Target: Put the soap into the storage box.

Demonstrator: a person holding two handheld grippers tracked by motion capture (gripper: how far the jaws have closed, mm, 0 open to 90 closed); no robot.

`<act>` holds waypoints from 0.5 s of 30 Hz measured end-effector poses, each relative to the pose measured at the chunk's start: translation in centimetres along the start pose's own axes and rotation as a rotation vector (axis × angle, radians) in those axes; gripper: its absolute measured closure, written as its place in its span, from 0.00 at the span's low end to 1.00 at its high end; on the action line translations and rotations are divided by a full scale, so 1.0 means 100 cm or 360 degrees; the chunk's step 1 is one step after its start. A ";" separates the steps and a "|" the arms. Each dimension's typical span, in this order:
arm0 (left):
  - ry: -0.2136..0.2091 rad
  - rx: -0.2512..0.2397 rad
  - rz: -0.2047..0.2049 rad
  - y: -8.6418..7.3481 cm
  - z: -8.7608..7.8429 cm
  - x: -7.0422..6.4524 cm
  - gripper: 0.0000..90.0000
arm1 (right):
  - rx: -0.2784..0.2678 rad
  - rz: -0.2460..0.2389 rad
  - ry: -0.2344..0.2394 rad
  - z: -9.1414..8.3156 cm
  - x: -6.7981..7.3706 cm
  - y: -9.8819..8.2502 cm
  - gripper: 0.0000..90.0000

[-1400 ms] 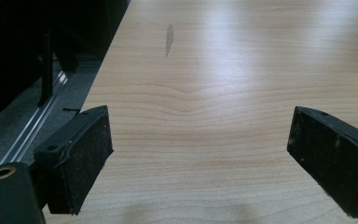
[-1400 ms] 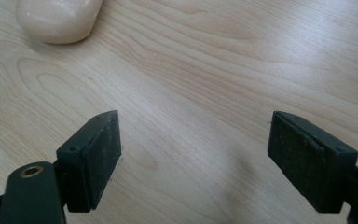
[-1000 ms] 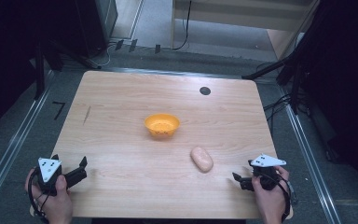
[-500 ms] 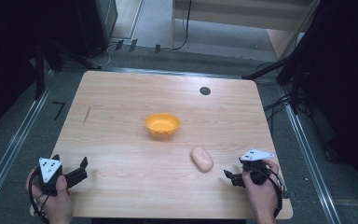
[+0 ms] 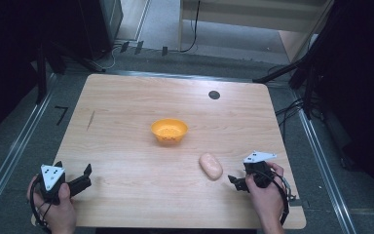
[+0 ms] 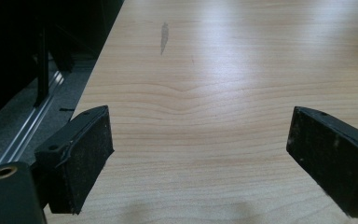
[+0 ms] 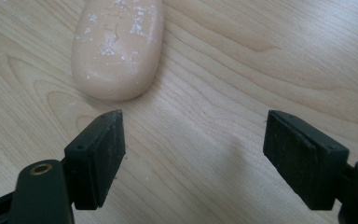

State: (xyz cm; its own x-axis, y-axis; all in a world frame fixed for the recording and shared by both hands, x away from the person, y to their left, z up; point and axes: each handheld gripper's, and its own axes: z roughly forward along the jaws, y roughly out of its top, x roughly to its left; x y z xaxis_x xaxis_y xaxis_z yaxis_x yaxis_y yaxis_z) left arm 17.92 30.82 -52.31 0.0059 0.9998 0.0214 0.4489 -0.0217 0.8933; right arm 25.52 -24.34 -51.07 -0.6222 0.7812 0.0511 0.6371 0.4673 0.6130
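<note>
Pale pinkish oblong lump (image 5: 211,165), looks like a bread roll or dough piece, hard to be sure from above; lies flat on the wooden desk (image 5: 126,146), toward the near right part, long axis running diagonally; in the right gripper view the lump (image 7: 117,46) has white floury specks on top and sits just ahead of the jaws, nearer the left one, not between them and not touching either.

Right gripper (image 5: 237,181) is just beside the lump on its right, a small gap of bare desk between; jaws point toward the lump; held in the person's right hand (image 5: 265,192), grey three-cornered plate on top; its jaws have just been closing but stand apart, bare wood between them, gripping nothing.

Orange bowl (image 5: 169,131) sits upright near the desk's middle, farther back and to the left of the lump, clearly apart from it; interior looks bare from the high view.

Left gripper (image 5: 80,178) is at the near left corner of the desk, well apart from lump and bowl; held in the left hand (image 5: 56,207); jaws spread wide over bare wood, holding nothing; left gripper view shows only desk grain between them and a dark streak (image 6: 164,36) farther off.

Small black round disc (image 5: 214,94) in the desk surface near the far edge, right of centre; grey floor and metal rails (image 5: 9,161) round the desk.
</note>
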 end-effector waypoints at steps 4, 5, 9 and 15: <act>0.0002 0.0007 0.0006 0.000 0.000 0.000 0.08 | 0.0027 -0.0007 -0.0001 0.002 0.002 0.004 0.25; 0.0002 0.0008 0.0006 0.000 0.000 0.000 0.08 | 0.0032 -0.0009 0.0003 0.003 0.003 0.005 0.25; 0.0003 0.0008 0.0010 0.000 0.000 0.000 0.08 | 0.0038 -0.0004 0.0003 0.003 0.006 0.011 0.26; 0.0003 0.0005 0.0008 0.000 0.000 0.000 0.08 | 0.0054 -0.0023 0.0007 0.006 0.010 0.017 0.27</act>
State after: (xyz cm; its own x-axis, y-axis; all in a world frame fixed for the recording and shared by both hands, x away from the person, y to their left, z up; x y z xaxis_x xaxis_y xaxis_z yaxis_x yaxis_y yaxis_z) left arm 17.93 30.80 -52.30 0.0066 0.9996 0.0268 0.4517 -0.0269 0.8917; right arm 26.28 -22.48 -50.45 -0.6336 0.7723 0.0460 0.6429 0.4925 0.5867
